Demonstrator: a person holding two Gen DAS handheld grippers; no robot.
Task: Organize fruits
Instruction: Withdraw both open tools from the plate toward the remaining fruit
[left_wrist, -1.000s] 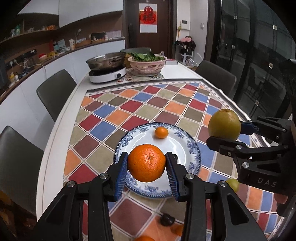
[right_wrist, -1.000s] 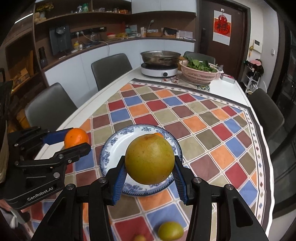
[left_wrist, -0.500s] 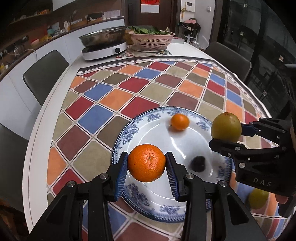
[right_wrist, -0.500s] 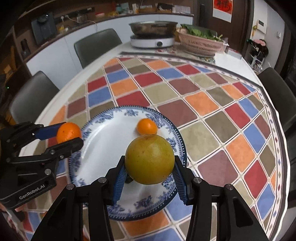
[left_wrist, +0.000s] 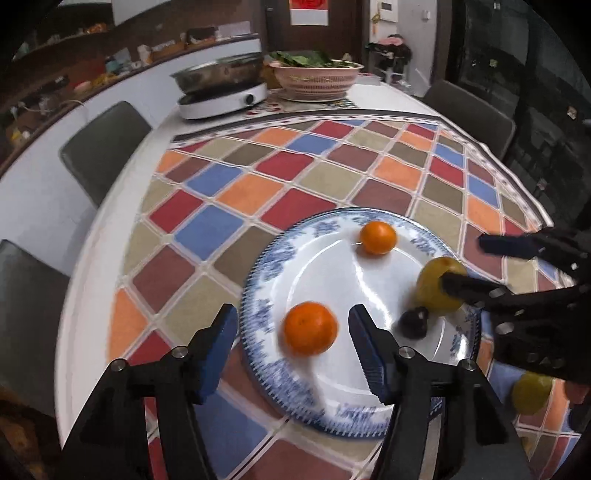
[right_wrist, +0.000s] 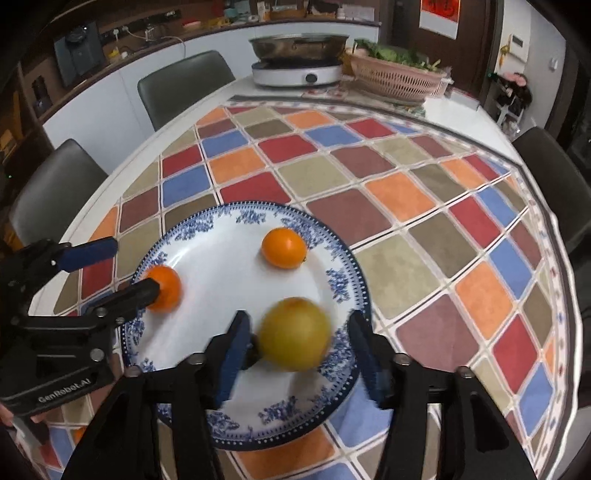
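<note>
White lettering reading "GenRobot.AI" stands on the black body of the left tool (right_wrist: 107, 271), seen at the lower left of the right wrist view. A red paper hanging (right_wrist: 439, 14) on the dark door beyond the far end of the tabletop (right_wrist: 461, 107) bears a dark mark, cut off by the picture's top edge and unreadable. No other text is legible.

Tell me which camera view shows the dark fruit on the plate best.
The left wrist view: the dark fruit lies in the open on the plate, beside the yellow-green fruit. In the right wrist view it is nearly hidden behind that fruit and a finger of the right tool.
</note>
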